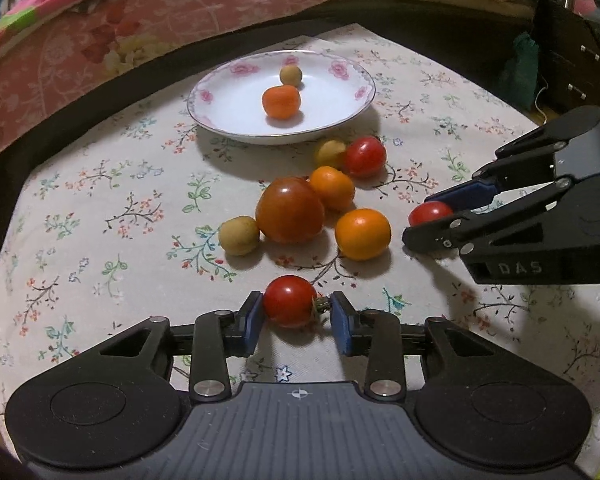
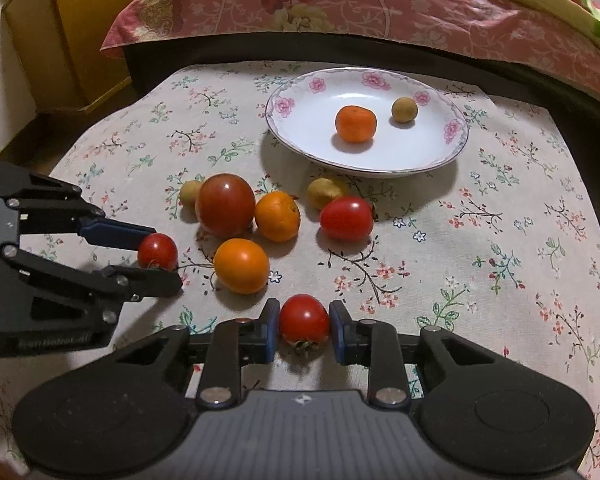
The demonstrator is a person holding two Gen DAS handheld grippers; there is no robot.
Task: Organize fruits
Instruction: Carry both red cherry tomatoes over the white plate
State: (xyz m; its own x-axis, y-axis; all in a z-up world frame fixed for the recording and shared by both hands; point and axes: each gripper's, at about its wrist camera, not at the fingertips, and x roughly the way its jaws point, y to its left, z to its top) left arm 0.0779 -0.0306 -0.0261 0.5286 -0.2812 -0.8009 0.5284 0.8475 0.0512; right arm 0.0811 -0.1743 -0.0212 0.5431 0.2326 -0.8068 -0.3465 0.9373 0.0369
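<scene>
My left gripper (image 1: 296,312) is shut on a small red tomato (image 1: 290,300) just above the cloth; it also shows in the right wrist view (image 2: 158,251). My right gripper (image 2: 304,326) is shut on another small red tomato (image 2: 304,318), seen from the left wrist view too (image 1: 430,213). A white flowered plate (image 1: 340,108) at the back holds a small orange (image 1: 281,101) and a tan longan (image 1: 291,75). Loose on the cloth between lie a big tomato (image 1: 290,209), two oranges (image 1: 363,233) (image 1: 332,187), a red tomato (image 1: 365,156) and two longans (image 1: 239,235) (image 1: 330,153).
The floral tablecloth (image 1: 100,208) covers a small table. A bed with a pink floral cover (image 2: 340,4) runs along the far side. A yellow wooden cabinet (image 2: 80,20) stands at the far left in the right wrist view.
</scene>
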